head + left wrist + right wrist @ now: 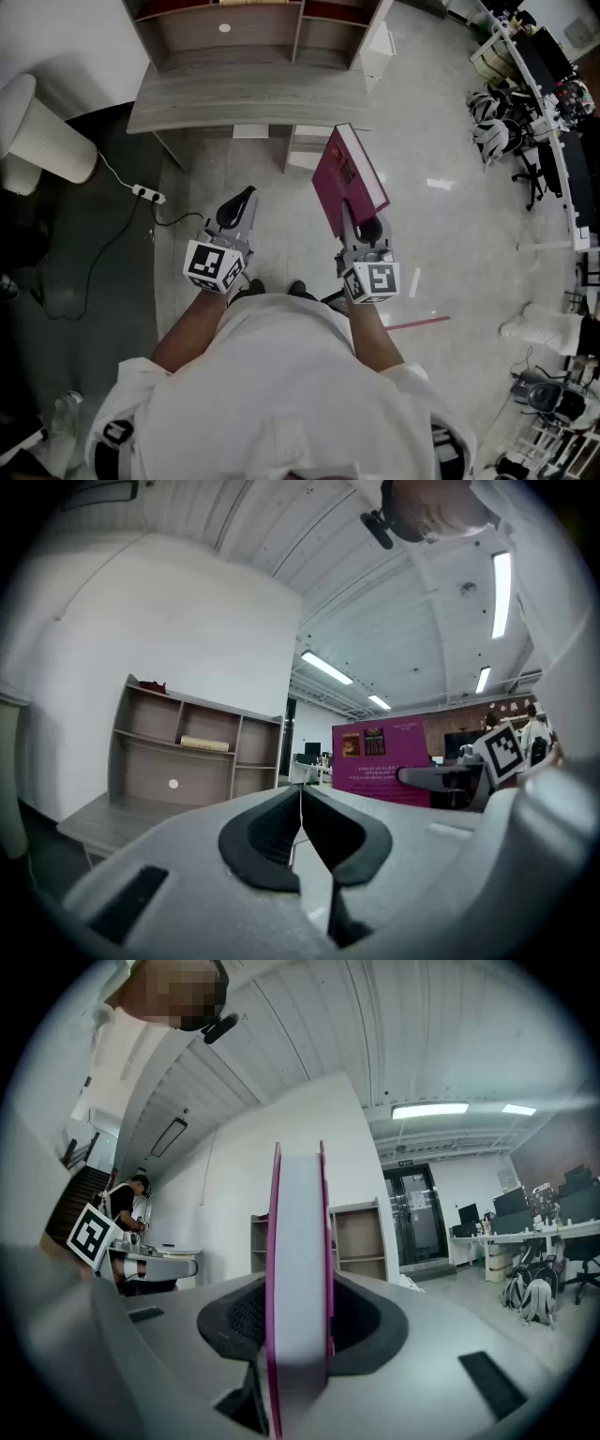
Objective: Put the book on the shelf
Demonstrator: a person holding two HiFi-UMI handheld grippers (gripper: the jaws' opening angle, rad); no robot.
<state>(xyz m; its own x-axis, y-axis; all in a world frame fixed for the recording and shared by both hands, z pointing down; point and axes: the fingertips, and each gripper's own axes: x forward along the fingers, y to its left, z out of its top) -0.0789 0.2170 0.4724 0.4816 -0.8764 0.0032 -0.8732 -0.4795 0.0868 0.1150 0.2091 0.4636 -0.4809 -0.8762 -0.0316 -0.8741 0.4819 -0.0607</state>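
right tool (367,231) has the magenta book (346,178) clamped upright, left tool (236,208) pinched shut on nothing, shelf (253,33) well ahead, placing not yet done.

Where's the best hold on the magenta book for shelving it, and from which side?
Probably as the right gripper has it: lower end of the book, pads flat on both covers, coming in from the page edge. It's a thin slab held roughly upright, so that hold leaves the top end free to lead into the shelf.

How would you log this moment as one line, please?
right gripper: shut on book | left gripper: shut, empty | book: in air, short of shelf
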